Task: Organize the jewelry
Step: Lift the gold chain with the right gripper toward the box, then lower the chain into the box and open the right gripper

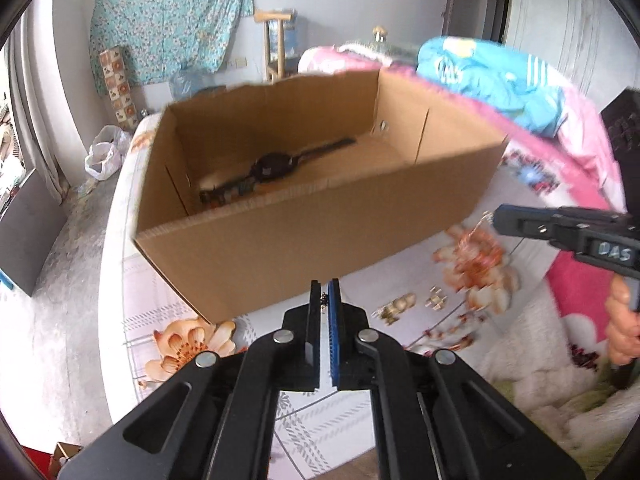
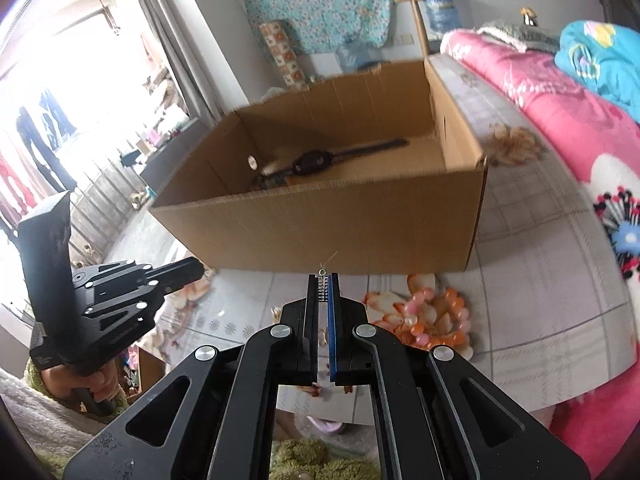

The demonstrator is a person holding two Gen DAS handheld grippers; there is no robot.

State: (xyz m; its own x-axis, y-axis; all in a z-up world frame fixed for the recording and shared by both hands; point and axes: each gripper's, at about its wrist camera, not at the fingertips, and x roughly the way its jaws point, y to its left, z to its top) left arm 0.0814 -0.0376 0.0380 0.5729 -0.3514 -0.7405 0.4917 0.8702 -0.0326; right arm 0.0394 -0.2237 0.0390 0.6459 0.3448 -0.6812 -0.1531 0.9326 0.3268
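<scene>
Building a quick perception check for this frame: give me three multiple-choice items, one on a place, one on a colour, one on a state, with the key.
1. Where does the black watch lie?
A. on the floral sheet
B. inside the cardboard box
C. on the pink blanket

2. What colour is the pad on one of the right gripper's fingers?
A. blue
B. red
C. green

3. How do the fingers of the left gripper stand?
A. wide open
B. shut, with a small dark piece pinched near the tips
C. clamped on the box wall

Key: B, the watch rests on the box floor in both views; A, a blue ribbed strip runs along the inner face of one finger; B, only a thin slit shows between the fingers, which stand short of the box.
</scene>
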